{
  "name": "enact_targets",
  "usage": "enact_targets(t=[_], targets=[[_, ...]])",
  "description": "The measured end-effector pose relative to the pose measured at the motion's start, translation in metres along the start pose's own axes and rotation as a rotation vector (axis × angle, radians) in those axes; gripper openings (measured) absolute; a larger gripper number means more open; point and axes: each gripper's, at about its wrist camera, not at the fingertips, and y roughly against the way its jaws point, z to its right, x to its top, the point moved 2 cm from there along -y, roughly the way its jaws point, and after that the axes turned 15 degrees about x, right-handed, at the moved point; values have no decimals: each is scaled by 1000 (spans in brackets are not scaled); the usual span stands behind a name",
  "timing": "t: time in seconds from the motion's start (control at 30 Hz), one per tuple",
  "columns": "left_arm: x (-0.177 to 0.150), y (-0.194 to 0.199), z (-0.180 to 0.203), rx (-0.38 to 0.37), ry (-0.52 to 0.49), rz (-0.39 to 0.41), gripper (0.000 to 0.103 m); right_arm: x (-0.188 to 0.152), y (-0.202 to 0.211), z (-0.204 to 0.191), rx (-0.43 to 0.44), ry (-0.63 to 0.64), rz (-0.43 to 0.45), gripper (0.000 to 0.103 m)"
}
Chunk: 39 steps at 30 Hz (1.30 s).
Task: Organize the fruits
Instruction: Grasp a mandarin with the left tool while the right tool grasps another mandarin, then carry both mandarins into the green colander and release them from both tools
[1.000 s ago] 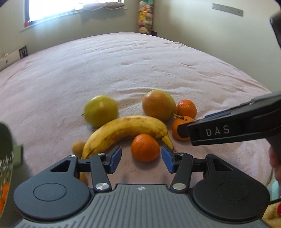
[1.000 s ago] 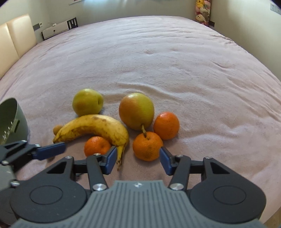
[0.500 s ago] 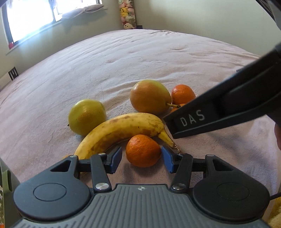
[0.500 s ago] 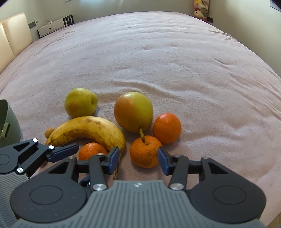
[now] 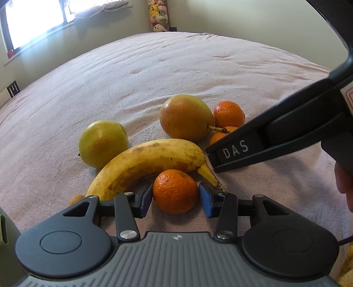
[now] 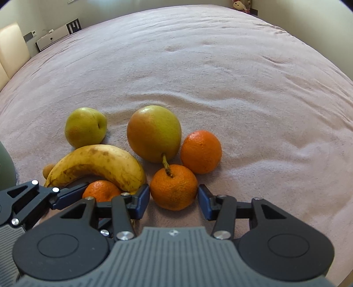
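Fruit lies on a pink bedspread (image 5: pixel 176 72). My left gripper (image 5: pixel 175 197) is open, its blue pads on either side of a near mandarin (image 5: pixel 175 191), very close. A banana (image 5: pixel 145 164) curves behind it, with a yellow-green pear (image 5: pixel 102 143), a reddish pear (image 5: pixel 185 117) and two more mandarins (image 5: pixel 228 113) beyond. My right gripper (image 6: pixel 174 198) is open around a stemmed mandarin (image 6: pixel 173 186). It also shows in the left wrist view as a black finger marked DAS (image 5: pixel 264 143). The left gripper's fingertip (image 6: pixel 70 194) shows in the right wrist view.
A green bowl's rim (image 6: pixel 6 167) stands at the far left, also in the left wrist view (image 5: pixel 6 227). A small brownish fruit (image 6: pixel 48 169) lies by the banana's end. Walls, a window and plush toys (image 5: pixel 157 15) stand beyond the bed.
Both grippers have moved forward and down. Each now has a mandarin between its open pads. The fruit has not moved.
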Motion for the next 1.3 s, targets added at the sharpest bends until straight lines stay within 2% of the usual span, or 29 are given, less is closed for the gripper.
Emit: enact_targets(t=[0.43,0.6,1.1,1.3], targets=[[5,22,-14,35,31,3,50,-2,14,-8,-5,9,5,44],[8,39,-25,51,57,19,50,-2,29,-16,21,8,29,44],[5,95,-76,143,161,51,50,-4,66,-72,102,172,123,43],[1,113,-103,186,205,34,50,-2,81,-100,145,251,166,43]])
